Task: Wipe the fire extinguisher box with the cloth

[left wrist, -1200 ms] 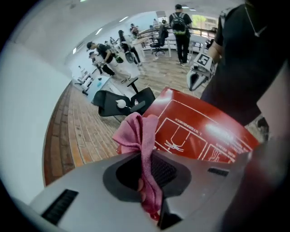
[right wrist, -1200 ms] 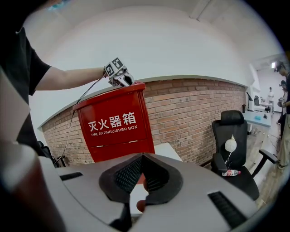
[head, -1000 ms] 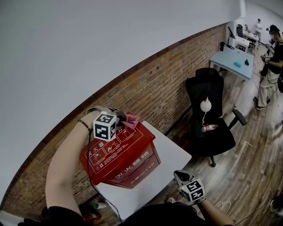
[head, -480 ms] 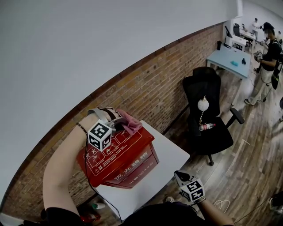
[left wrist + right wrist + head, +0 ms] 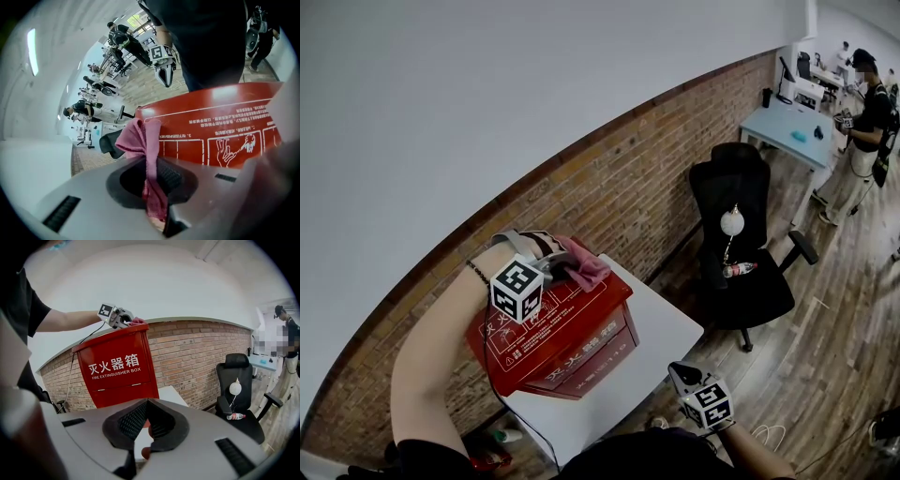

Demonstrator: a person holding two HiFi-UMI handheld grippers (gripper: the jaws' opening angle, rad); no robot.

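The red fire extinguisher box [image 5: 558, 328] stands on a white table [image 5: 667, 330] against the brick wall. A pink cloth [image 5: 584, 265] lies bunched on the far right corner of its lid. My left gripper [image 5: 555, 268] is shut on that cloth and rests on the lid. In the left gripper view the cloth [image 5: 141, 138] hangs out between the jaws of the left gripper [image 5: 151, 177], over the printed lid [image 5: 225, 136]. My right gripper [image 5: 686, 380] hovers low in front of the table, shut and empty. The right gripper [image 5: 147, 425] faces the box's front [image 5: 119, 366].
A black office chair [image 5: 741, 234] with a bottle [image 5: 742, 271] on its seat stands right of the table. Farther back are a light blue table [image 5: 792, 122] and a standing person [image 5: 862, 112]. A cable hangs down the box's left side.
My left gripper has pulled back a little along the lid toward me, and the cloth has shifted slightly right. The right gripper has stayed in place.
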